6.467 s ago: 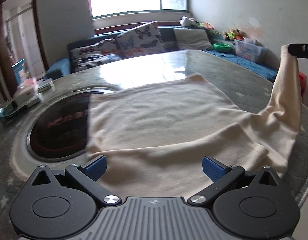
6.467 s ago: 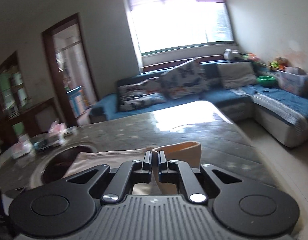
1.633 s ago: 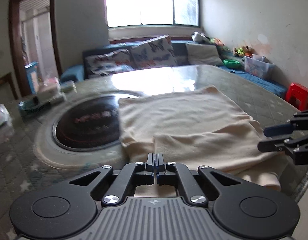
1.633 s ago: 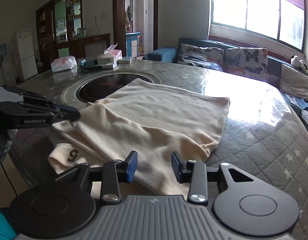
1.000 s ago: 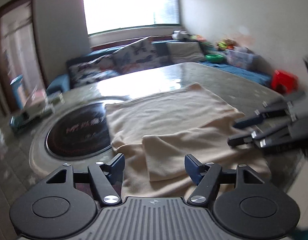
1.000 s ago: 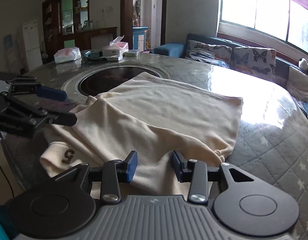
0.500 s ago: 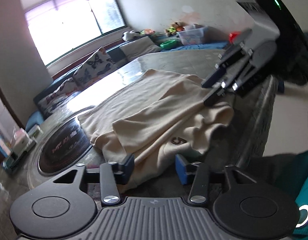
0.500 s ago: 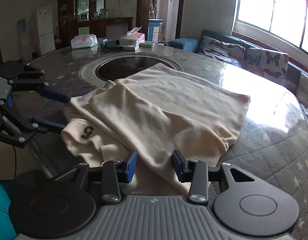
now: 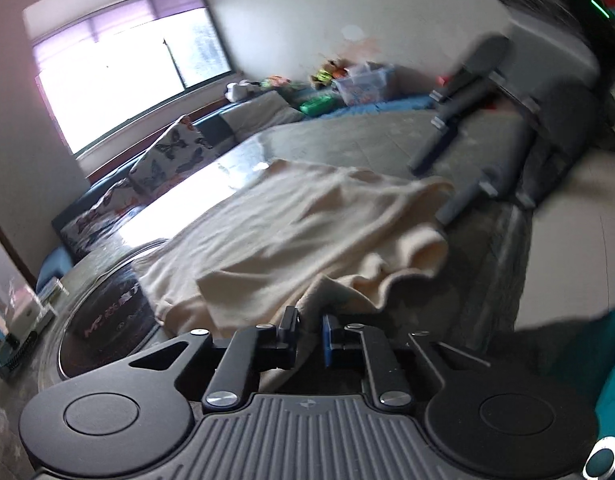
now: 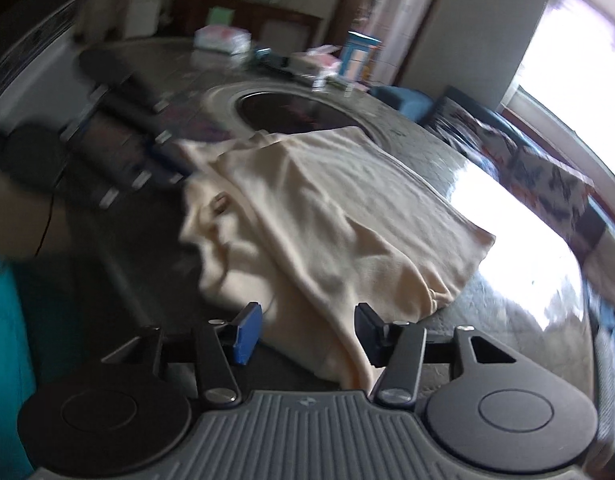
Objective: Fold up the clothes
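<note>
A cream garment (image 9: 287,220) lies partly folded on the grey quilted table (image 9: 367,136), one layer laid over another. My left gripper (image 9: 309,334) is at the garment's near edge, and a fold of cloth rises between its nearly closed blue pads. In the right wrist view that gripper (image 10: 179,164) is a blur at the garment's (image 10: 327,200) left edge. My right gripper (image 10: 307,330) stands open, with the hanging near corner of the cloth between its fingers but not gripped. In the left wrist view it (image 9: 435,184) is blurred beside the far corner.
A round black hob (image 10: 291,112) is sunk into the table (image 10: 527,300) beyond the garment. Tissue packs and boxes (image 10: 223,40) sit at the far rim. A blue sofa with butterfly cushions (image 9: 175,152) runs under the window. A person's teal clothing (image 9: 587,340) is close by.
My left gripper has come in to the garment's edge and its jaws have narrowed onto the cloth. The right gripper has opened wider and swung toward the near right corner. Both views are motion-blurred.
</note>
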`<state>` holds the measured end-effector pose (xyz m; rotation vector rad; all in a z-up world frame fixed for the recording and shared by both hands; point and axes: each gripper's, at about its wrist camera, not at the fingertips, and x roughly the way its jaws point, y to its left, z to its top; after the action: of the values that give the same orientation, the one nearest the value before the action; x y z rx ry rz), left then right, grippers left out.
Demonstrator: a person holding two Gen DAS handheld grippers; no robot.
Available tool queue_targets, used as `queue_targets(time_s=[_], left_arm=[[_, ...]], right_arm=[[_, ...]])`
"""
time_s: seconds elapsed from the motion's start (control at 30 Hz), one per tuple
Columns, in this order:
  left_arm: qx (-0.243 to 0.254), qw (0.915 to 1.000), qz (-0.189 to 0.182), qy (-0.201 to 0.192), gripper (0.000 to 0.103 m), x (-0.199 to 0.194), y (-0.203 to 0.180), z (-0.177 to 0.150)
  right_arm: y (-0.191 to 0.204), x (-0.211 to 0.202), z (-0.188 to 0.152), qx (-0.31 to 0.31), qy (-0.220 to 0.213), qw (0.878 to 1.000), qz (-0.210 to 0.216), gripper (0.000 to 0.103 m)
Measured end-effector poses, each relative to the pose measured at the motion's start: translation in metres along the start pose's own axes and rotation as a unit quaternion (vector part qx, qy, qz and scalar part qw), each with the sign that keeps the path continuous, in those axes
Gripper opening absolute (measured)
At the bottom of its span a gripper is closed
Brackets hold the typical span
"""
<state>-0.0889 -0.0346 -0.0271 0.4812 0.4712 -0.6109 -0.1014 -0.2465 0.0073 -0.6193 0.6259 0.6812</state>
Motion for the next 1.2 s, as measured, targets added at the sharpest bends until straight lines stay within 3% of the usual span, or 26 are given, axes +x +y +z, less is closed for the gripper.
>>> queue_targets(time_s=[0.13, 0.27, 0.37, 0.43, 0.5, 0.63, 0.73, 0.8, 0.83, 0.9, 0.97, 1.2], left_arm=[[-0.047, 0.9989, -0.001, -0.004, 0.011, 0.004, 0.016, 0.010], [-0.074, 0.9973, 0.002, -0.005, 0.011, 0.013, 0.026, 0.017], [-0.074, 0.9973, 0.005, 0.000, 0.011, 0.012, 0.027, 0.014], [-0.072, 0.9973, 0.008, 0.005, 0.015, 0.010, 0.027, 0.011], [-0.071, 0.9974, 0.010, 0.009, 0.017, 0.009, 0.027, 0.008], [-0.064, 0.9976, 0.017, 0.017, 0.020, 0.005, 0.027, 0.000], [-0.041, 0.9983, 0.035, 0.022, 0.038, 0.000, 0.021, -0.008], [-0.027, 0.9983, 0.046, 0.026, 0.037, 0.000, 0.019, -0.013], [-0.021, 0.9981, 0.050, 0.029, 0.035, 0.001, 0.018, -0.015], [-0.012, 0.9977, 0.058, 0.034, 0.019, 0.002, 0.017, -0.018], [-0.016, 0.9977, 0.059, 0.028, 0.013, -0.001, 0.018, -0.017], [-0.049, 0.9976, 0.047, -0.011, 0.009, -0.033, 0.019, -0.009]], right_arm=[[0.016, 0.002, 0.001, -0.053, -0.015, 0.998, 0.003, 0.056], [0.020, 0.018, 0.005, -0.049, -0.029, 0.998, 0.005, 0.056], [0.009, 0.029, 0.011, -0.011, -0.025, 1.000, 0.014, 0.048], [0.000, 0.036, 0.015, 0.021, -0.019, 0.999, 0.028, 0.025], [-0.013, 0.039, 0.018, 0.069, -0.012, 0.997, 0.043, 0.016], [-0.038, 0.037, 0.024, 0.137, -0.022, 0.988, 0.063, 0.012], [-0.045, 0.036, 0.026, 0.155, -0.027, 0.985, 0.067, 0.011], [-0.046, 0.035, 0.028, 0.157, -0.032, 0.985, 0.064, 0.011], [-0.045, 0.035, 0.029, 0.157, -0.033, 0.985, 0.063, 0.011], [-0.043, 0.033, 0.029, 0.157, -0.035, 0.985, 0.061, 0.011], [-0.041, 0.031, 0.028, 0.153, -0.039, 0.986, 0.058, 0.010], [-0.028, 0.004, 0.026, 0.134, -0.071, 0.987, 0.048, 0.009]])
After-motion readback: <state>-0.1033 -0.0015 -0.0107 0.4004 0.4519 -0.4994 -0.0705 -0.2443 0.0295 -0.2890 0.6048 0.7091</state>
